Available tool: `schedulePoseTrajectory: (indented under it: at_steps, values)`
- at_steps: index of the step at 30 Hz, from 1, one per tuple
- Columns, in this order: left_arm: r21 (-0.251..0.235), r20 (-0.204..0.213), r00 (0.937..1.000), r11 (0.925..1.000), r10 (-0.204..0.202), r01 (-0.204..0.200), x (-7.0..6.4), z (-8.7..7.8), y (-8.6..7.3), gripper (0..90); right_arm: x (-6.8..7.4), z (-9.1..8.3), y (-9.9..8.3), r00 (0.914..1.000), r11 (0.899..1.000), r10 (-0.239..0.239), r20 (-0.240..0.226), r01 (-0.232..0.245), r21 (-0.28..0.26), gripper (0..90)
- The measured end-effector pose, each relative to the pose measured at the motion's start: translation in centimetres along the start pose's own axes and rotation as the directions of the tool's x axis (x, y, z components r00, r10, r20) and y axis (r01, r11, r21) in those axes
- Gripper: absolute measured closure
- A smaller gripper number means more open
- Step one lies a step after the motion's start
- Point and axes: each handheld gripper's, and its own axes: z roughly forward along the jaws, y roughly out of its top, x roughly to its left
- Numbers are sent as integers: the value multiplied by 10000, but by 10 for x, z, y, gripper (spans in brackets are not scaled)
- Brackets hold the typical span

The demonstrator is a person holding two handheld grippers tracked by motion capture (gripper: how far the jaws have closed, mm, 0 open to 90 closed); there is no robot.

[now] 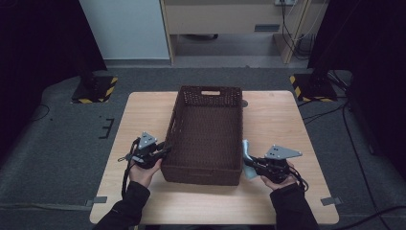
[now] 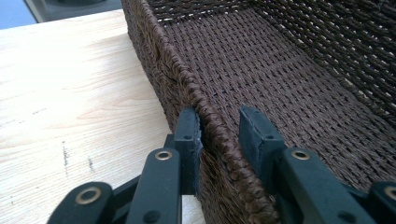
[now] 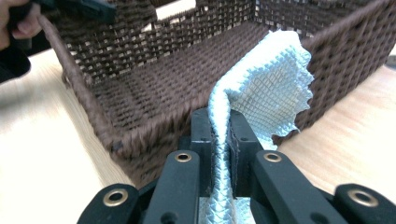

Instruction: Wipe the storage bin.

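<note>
- My right gripper (image 3: 219,135) is clamped on a pale blue textured cloth (image 3: 266,93), which stands up from the jaws just outside the near right corner of the dark brown woven rectangular basket (image 1: 206,129).
- My left gripper (image 2: 219,135) straddles the basket's left wall, jaws apart, one pad against the outside, the other clear of the inside.
- The cloth is picked up, I judge; it is not yet inside.
- Left to do: carry it over the rim and release it onto the basket floor on the light wooden table (image 1: 143,115).

Lab/studio: dark curtains, hazard-taped stand bases (image 1: 94,89), floor cables (image 1: 352,143), lone wood table (image 1: 143,115).
</note>
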Motion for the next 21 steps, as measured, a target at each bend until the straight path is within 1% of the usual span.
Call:
schedulePoseTrajectory:
  at_steps: [1,2,3,4,5,6,8,9,10,11,12,13,14,15,17,19,20,21]
  values:
    - [6,-41,10000,10000,24,-24,0,0,0,686,0,0,0,10000,10000,0,0,0,0,838]
    - [6,-68,10000,10000,35,-35,-1,0,0,685,-1,3,-3,10000,9998,84,26,-84,198,838]
    - [10,-82,10000,10000,50,-50,-1,0,0,685,-5,12,-10,9997,9971,222,93,-228,723,838]
    - [18,-98,9999,10000,65,-64,-1,0,0,685,-5,12,-10,9997,9971,222,93,-228,723,838]
    - [12,-107,9999,10000,44,-44,0,0,1,685,-7,22,-18,9992,9907,370,155,-387,1301,837]
    - [24,-125,9999,10000,54,-54,1,0,1,685,-8,25,-20,9991,9873,388,146,-406,1534,837]
    - [28,-142,9999,10000,46,-46,2,0,1,685,-8,36,-24,9989,9774,430,181,-458,2061,837]
    - [11,-146,9999,10000,33,-33,2,0,1,685,-7,39,-25,9990,9749,381,213,-419,2186,837]
    - [31,-168,9998,10000,43,-42,3,-1,1,685,-7,42,-25,9992,9746,306,244,-353,2211,837]
    - [29,-184,9998,10000,28,-27,3,-1,1,685,-7,42,-24,9992,9743,341,219,-382,2219,837]
    - [32,-197,9998,10000,-9,9,4,-1,1,685,-7,41,-23,9993,9761,295,243,-340,2148,837]
    - [32,-197,9998,10000,-9,9,4,-1,1,685,-7,39,-20,9992,9798,313,231,-353,1968,837]
    - [14,-236,9997,10000,-20,20,5,-1,0,685,-7,34,-17,9994,9863,281,217,-312,1617,837]
    - [-1,-264,9996,10000,-48,48,6,-1,0,685,-7,29,-14,9993,9904,304,195,-327,1340,838]
    - [20,-279,9996,10000,-48,49,6,-1,0,685,-5,16,-4,9997,9989,221,-49,-218,410,838]
    - [17,-282,9996,10000,-43,44,7,-1,1,684,-2,4,5,9998,9997,92,-192,-97,-241,839]
    - [16,-276,9996,10000,-32,32,7,-1,0,684,-1,1,7,9997,9992,15,-244,-24,-387,839]
    - [19,-284,9996,10000,-23,24,7,-1,0,684,-1,0,7,9997,9993,-8,-262,-1,-373,839]
